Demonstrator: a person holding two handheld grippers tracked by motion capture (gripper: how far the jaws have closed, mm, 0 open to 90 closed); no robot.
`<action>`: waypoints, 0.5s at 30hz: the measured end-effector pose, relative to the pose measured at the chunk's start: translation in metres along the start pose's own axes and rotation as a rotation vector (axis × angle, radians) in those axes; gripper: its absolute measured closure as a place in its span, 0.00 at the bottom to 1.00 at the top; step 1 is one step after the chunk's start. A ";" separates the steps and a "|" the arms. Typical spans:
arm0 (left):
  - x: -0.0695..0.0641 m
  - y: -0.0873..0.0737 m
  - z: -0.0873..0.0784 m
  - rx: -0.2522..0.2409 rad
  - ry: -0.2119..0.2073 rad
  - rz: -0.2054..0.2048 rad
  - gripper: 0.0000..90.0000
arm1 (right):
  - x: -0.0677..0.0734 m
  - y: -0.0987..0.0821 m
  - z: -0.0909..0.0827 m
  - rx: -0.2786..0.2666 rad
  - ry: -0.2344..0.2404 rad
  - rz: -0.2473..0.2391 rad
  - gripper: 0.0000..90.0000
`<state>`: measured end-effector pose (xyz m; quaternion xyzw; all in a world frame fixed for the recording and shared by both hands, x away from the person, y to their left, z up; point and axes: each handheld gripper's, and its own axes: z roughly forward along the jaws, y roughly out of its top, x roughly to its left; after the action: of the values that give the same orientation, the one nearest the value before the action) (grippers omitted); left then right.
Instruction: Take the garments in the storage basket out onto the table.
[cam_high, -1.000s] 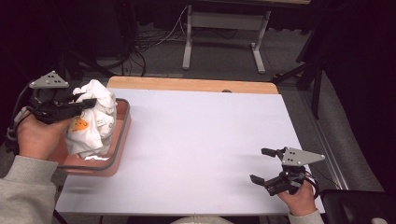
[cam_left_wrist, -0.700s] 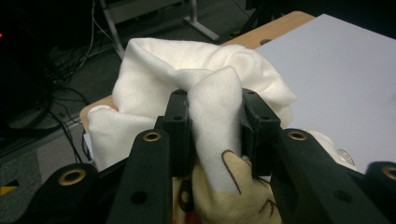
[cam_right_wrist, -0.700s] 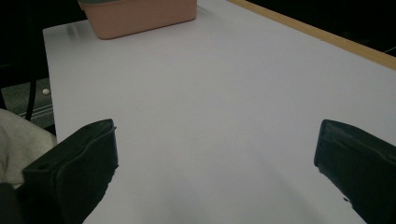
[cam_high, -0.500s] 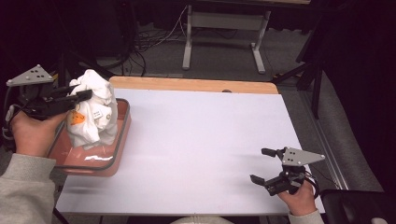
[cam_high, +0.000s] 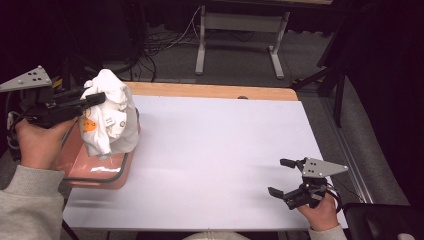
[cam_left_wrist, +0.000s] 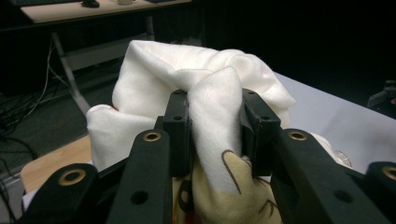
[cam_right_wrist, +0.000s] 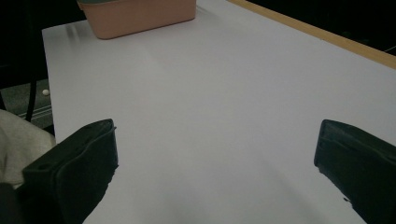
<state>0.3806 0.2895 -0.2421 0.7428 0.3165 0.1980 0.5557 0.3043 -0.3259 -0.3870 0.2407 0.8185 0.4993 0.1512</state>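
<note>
High view: the left tongs (cam_high: 95, 100), at the left edge of the tabletop (cam_high: 215, 150), pinch a bunched white cloth (cam_high: 112, 117) near its top. The cloth hangs from the grip over a pink basket (cam_high: 100, 172), which sits on the tabletop's left side. The cloth's lower folds cover the basket's far part; whether they touch its bottom cannot be determined. An orange print on the cloth is partly visible; its design cannot be made out. The left hand (cam_high: 37, 142) and a grey sleeve (cam_high: 27, 202) are cut off by the frame's left and bottom edges. The right tongs (cam_high: 281, 177) rest low near the tabletop's front right corner, jaws spread, nothing between them, well apart from the cloth. The right hand (cam_high: 317, 212) is cut off at the bottom edge.

Left gripper view: both jaws press on a fold of the white cloth (cam_left_wrist: 215, 116). Dark outlines of a print on a yellowish patch show below the fold, half covered by the jaws. The basket is hidden behind cloth and jaws. A strip of tabletop (cam_left_wrist: 336, 116) shows at right.

Right gripper view: the jaws stand wide apart over bare tabletop (cam_right_wrist: 215, 102). The pink basket (cam_right_wrist: 140, 16) appears at the far edge, its upper part cut off by the frame. A grey sleeve (cam_right_wrist: 18, 140) shows at lower left.
</note>
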 end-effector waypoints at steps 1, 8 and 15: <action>-0.002 0.001 0.001 -0.006 -0.003 0.005 0.76 | 0.000 0.000 0.000 0.000 0.000 0.000 0.00; -0.012 0.004 0.012 -0.065 -0.073 0.020 0.76 | 0.000 0.000 -0.001 -0.005 -0.001 0.000 0.00; -0.022 0.006 0.029 -0.085 -0.135 0.032 0.76 | 0.000 0.000 -0.002 -0.006 -0.002 -0.001 0.00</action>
<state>0.3853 0.2532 -0.2439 0.7352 0.2577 0.1695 0.6036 0.3038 -0.3276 -0.3862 0.2403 0.8169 0.5015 0.1529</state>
